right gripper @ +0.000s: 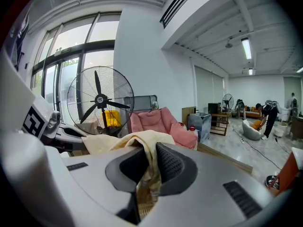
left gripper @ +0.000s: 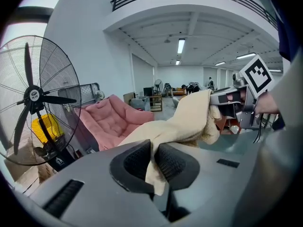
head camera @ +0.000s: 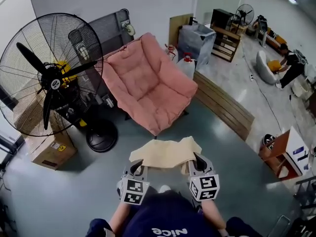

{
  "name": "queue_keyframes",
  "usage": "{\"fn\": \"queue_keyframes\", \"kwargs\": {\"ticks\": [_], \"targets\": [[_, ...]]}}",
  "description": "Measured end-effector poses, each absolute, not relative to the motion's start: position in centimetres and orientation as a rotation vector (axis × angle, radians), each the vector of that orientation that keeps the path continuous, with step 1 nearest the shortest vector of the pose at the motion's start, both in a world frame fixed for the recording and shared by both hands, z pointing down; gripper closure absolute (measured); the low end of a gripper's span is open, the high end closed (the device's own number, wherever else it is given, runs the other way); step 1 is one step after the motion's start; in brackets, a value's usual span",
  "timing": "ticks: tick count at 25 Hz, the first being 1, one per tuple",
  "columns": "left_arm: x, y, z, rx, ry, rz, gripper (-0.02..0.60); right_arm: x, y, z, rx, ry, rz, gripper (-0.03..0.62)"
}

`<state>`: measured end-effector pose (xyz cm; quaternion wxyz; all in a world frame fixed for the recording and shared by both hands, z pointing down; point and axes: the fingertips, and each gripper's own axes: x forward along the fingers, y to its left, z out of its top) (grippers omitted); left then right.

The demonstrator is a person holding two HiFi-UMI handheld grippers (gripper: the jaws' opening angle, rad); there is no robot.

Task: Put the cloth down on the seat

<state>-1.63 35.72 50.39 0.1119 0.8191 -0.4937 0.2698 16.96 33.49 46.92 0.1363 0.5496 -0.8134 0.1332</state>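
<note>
1. The left tongs and right tongs are each pinching an edge of the cream cloth, holding it spread in the air just before the pink seat.
2. A big black fan is standing at the seat's left, and wooden planks are lying at its right.

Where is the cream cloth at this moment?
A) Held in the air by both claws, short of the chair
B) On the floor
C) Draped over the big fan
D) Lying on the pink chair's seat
A: the cloth spans between the left claw and the right claw, each shut on an end, with the pink chair ahead.
</note>
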Motion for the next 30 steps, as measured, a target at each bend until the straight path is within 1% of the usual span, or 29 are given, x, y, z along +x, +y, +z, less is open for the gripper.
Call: {"fn": "queue_keyframes", "kwargs": {"ticks": [6,15,24,30], "targets": [[0.1,34.0,50.5,2.398,-1.445,0.796,0.541,18.3,32.6,47.3,1.596,-2.341,0.408,0.528],[-0.9,27.5,52.1,2.364,-1.436,0.754,0.541,17.9,26.7,48.4,1.572,-2.307,0.415,0.528],[-3.9,15.1,53.2,2.393,-1.407,0.745,0.541,14.8,14.8,48.9,1.582,-2.287,0.393,0.528],[-6.5,6.2,51.8,2.439,-1.419,0.725,0.541,12.0,6.8,47.5,1.587,-2.286,0.364,0.528]]}}
